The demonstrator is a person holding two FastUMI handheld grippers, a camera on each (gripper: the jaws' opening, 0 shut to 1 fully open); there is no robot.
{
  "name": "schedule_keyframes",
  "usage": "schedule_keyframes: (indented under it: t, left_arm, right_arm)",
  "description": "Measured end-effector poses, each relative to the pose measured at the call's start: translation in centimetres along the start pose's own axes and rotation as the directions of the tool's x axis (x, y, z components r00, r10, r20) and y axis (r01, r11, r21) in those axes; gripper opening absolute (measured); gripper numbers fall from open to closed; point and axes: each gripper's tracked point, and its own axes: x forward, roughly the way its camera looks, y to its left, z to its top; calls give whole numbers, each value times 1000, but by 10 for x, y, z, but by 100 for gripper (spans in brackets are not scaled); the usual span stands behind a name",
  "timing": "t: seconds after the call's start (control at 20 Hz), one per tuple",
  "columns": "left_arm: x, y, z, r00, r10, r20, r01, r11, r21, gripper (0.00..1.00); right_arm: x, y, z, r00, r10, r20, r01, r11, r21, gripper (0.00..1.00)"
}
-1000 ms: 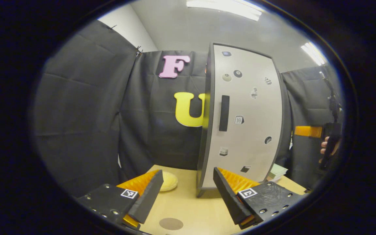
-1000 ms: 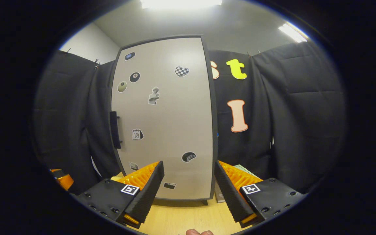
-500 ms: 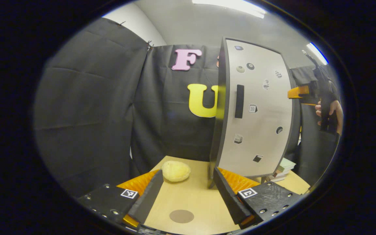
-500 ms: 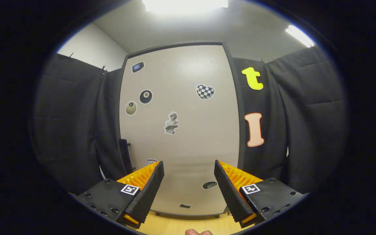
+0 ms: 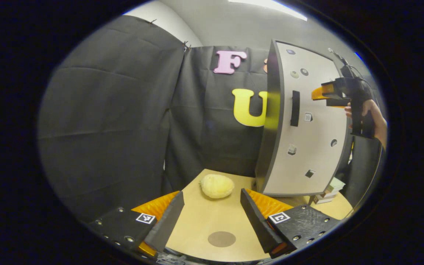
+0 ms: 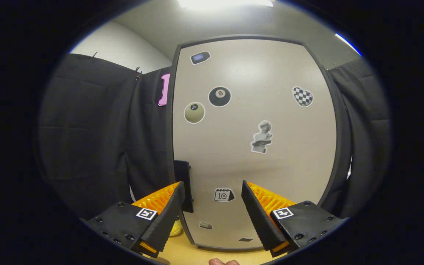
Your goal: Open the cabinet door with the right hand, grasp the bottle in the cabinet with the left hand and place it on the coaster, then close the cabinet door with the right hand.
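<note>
Both grippers stood with their fingers spread and nothing between them. Seen in the right gripper view, the right gripper faced the one cabinet door, which was shut, and hovered close before its lower half without touching it; the single dark handle ran upright along the door's left edge, just above and beside the gripper's left-hand finger. Seven stickers could be counted on the door: a small dark tag at the top, an eight-ball, a pale ball, a checkered heart, a bust, a calendar between the fingers, and a small one near the bottom; a dark mark below that was too small to tell. A hand showed at the bottom edge. In the left gripper view, the left gripper hung low over the wooden table, well apart from the cabinet and to the left of the door. One round brown coaster lay on the table between its fingers, and one pale yellow lump lay beyond, near the cabinet's foot. Farther off, the right gripper, held by a hand, pointed at the door's upper part, right of the handle. A few stacked books lay by the cabinet's right foot. Behind the shut door, the bottle could not be seen.
</note>
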Motion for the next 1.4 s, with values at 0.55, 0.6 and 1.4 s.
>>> schedule_keyframes:
  t: [0.55, 0.6, 1.4]
  left_arm:
    - [8, 27, -15, 997, 74, -31, -75, 997, -20, 95]
    - [7, 26, -12, 997, 69, -25, -70, 997, -26, 95]
    - [-2, 26, -9, 996, 79, -28, -82, 992, -99, 96]
  right_arm:
    - [56, 45, -25, 997, -49, -57, 48, 999, -26, 96]
    - [59, 44, -28, 995, -68, -66, 67, 998, -19, 89]
    - [67, 45, -43, 994, 4, -110, -4, 1000, 4, 17]
